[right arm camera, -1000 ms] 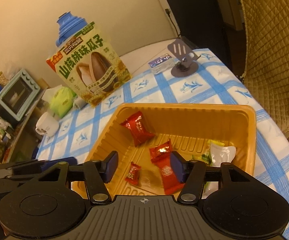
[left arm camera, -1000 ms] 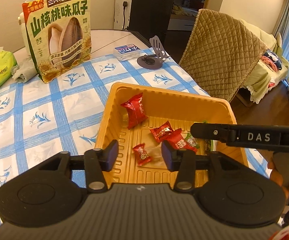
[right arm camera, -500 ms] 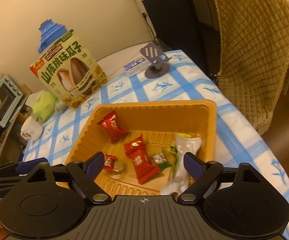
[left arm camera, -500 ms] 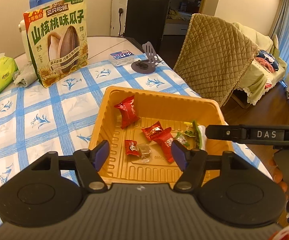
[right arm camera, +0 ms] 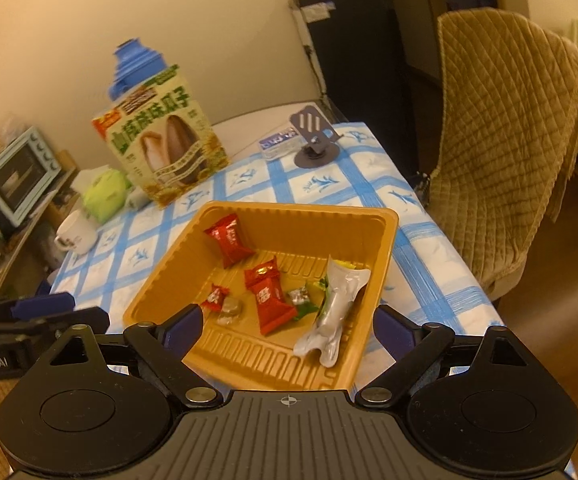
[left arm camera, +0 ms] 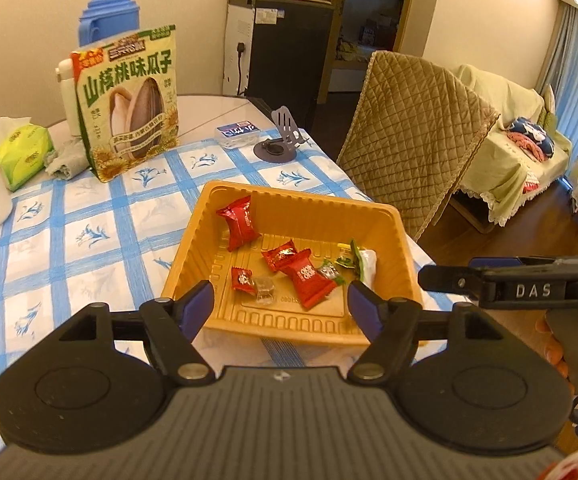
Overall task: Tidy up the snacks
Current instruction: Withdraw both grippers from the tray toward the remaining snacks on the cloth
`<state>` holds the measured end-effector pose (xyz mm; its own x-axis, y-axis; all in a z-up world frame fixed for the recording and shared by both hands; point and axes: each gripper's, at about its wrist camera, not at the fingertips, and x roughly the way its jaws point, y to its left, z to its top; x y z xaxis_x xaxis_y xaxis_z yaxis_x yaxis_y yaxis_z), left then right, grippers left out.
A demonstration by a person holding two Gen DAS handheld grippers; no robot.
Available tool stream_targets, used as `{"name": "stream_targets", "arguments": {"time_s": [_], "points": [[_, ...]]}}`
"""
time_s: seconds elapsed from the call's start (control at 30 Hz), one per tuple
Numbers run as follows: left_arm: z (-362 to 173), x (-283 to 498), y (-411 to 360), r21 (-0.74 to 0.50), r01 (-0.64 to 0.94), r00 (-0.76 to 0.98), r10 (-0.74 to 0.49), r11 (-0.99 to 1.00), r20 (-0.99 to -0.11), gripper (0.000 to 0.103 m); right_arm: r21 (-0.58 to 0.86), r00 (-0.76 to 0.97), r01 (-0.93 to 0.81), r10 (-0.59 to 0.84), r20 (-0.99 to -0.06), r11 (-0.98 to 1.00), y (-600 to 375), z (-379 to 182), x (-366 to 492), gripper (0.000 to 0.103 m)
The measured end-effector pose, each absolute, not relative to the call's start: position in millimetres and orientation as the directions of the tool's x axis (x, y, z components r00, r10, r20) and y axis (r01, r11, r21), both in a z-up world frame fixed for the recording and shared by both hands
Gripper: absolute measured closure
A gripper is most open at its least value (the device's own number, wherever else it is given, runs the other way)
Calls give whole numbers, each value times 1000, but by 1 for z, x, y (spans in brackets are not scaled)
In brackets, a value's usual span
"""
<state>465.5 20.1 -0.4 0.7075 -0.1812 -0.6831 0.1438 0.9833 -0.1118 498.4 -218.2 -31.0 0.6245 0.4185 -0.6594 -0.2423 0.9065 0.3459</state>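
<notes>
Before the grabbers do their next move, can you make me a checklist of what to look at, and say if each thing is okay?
1. Left gripper empty: ok. Its jaws have just been opening and nothing is between them.
2. Right gripper empty: ok. Its jaws have just been opening too, nothing held.
3. Orange tray flat on the checked tablecloth: ok.
4. Snacks inside the tray: ok. The red candies and the silver packet all lie inside it.
5. Loose small snacks left on the cloth: cannot tell; none show, but the grippers hide the near part.
6. Big sunflower seed bag standing upright: ok.
</notes>
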Motion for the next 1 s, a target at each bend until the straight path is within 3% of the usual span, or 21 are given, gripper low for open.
{"name": "stream_targets", "arguments": {"time_s": [0.5, 1.0], "points": [[13, 354, 14, -97, 16, 733, -78, 995, -676, 30, 302, 564, -416, 504, -654, 858, -232, -29, 412, 11], [-7, 256, 12, -117, -129, 701, 7, 985, -713, 29, 300, 410, -580, 590, -696, 757, -221, -49, 342, 11]]}}
